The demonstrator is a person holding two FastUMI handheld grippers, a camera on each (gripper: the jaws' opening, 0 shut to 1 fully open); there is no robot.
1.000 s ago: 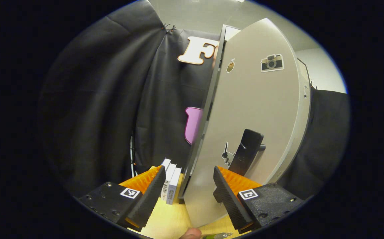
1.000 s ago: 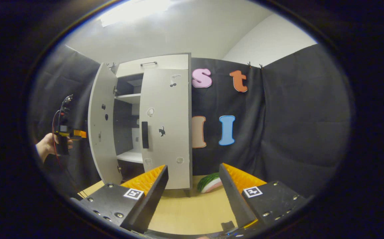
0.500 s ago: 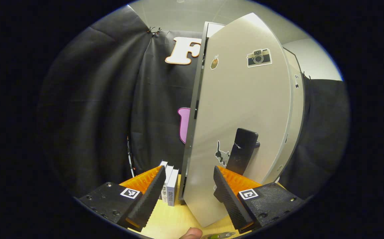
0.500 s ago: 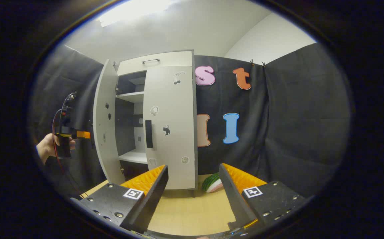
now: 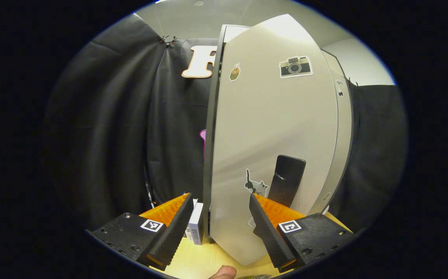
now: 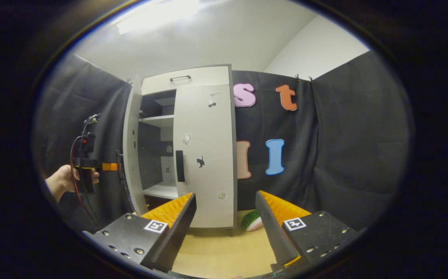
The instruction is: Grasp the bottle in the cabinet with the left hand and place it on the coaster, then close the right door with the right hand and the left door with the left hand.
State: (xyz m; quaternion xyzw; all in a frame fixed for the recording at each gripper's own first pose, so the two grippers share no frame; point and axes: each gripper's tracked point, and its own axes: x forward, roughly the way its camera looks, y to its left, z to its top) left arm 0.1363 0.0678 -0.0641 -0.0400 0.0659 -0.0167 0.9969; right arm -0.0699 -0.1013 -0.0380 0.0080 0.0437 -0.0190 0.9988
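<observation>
Behind the black cloth's cabinet (image 6: 185,147), the right door (image 6: 206,155) sits shut while the left door (image 5: 274,155) swings narrower at 12 o'clock, both empty grippers (image 5: 219,228) (image 6: 225,228) gaping, bottle unseen.

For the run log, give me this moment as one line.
stage: closing light grey left cabinet door | left gripper: open, at door | right cabinet door: shut | right gripper: open, idle

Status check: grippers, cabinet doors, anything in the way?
Left gripper open against left door. Right gripper open, clear of cabinet. Right door shut, left door ajar. Nothing seen blocking it.
</observation>
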